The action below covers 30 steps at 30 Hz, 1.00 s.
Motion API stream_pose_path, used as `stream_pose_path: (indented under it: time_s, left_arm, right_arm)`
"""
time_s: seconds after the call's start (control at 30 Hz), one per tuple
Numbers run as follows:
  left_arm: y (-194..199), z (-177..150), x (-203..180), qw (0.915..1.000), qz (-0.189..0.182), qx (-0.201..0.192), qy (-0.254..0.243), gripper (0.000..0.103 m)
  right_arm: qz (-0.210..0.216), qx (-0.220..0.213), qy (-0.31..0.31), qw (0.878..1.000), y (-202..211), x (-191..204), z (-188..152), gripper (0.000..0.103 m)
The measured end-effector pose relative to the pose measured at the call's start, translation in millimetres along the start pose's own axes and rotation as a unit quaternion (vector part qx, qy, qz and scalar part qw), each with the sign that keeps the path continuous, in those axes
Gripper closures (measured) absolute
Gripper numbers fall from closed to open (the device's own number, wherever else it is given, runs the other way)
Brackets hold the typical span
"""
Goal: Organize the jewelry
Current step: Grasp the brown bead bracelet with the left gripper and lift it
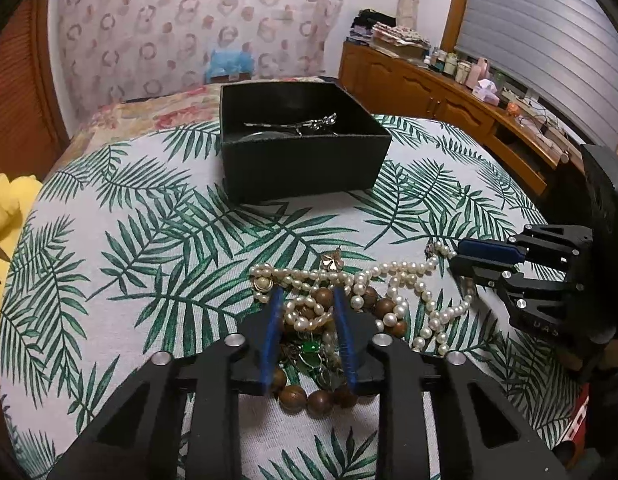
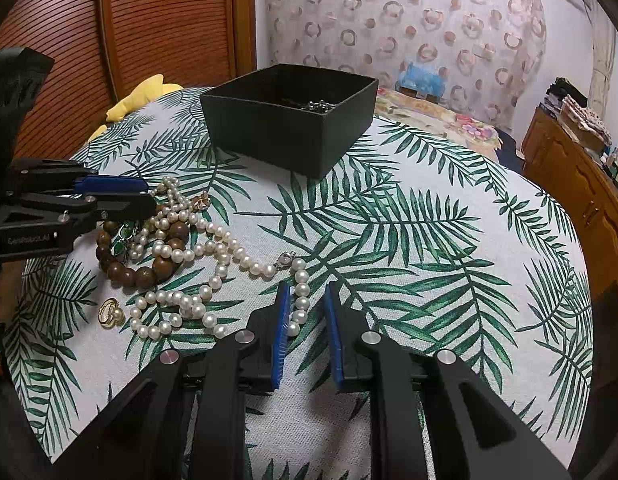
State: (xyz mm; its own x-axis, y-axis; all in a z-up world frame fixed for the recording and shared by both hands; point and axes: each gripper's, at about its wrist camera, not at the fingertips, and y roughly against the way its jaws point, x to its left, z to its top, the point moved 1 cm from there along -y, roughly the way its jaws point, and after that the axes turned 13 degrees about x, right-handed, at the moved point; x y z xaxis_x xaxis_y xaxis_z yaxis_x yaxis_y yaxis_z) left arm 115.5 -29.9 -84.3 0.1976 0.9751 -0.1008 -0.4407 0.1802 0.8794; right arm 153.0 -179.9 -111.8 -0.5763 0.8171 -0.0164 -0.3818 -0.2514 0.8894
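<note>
Beads [image 1: 309, 396] and pearls [image 1: 305, 320] sit pinched in my left claw [image 1: 307, 300]. Right claw [image 2: 307, 300] hovers, narrowly apart, empty, beside the pearls on the desk [image 2: 429, 280].

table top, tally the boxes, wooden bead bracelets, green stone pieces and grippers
box: 1
wooden bead bracelet: 1
green stone piece: 1
grippers: 2 (left gripper, right gripper)
total: 5
</note>
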Motion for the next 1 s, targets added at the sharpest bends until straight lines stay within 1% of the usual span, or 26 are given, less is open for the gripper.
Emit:
stream_pose_path:
  time_s: [0.03, 0.1, 0.17, 0.27, 0.43, 0.73, 1.0]
  left_arm:
    - [0, 0, 0, 1.0000, 0.005, 0.000, -0.002, 0.098]
    - [2, -1, 0, 1.0000, 0.003, -0.003, -0.004, 0.099]
    - [7, -3, 0, 0.9999, 0.008, -0.011, -0.008, 0.099]
    - [17, -7, 1, 0.9998, 0.004, -0.021, -0.005, 0.099]
    - [51, -9, -2, 0.9981, -0.004, -0.061, -0.005, 0.099]
    - [95, -3, -11, 0.9932, -0.007, -0.115, -0.016, 0.099]
    - [127, 10, -14, 0.9885, -0.001, -0.149, -0.027, 0.099]
  right_arm:
    - [0.000, 0.000, 0.000, 1.000, 0, 0, 0, 0.083]
    - [0.000, 0.000, 0.000, 1.000, 0, 0, 0, 0.083]
    - [0.000, 0.000, 0.000, 1.000, 0, 0, 0, 0.083]
    - [0.000, 0.000, 0.000, 1.000, 0, 0, 0, 0.083]
    - [-0.001, 0.000, 0.000, 1.000, 0, 0, 0, 0.083]
    - [0.001, 0.000, -0.001, 1.000, 0, 0, 0, 0.083]
    - [0.003, 0.000, -0.002, 1.000, 0, 1, 0, 0.083]
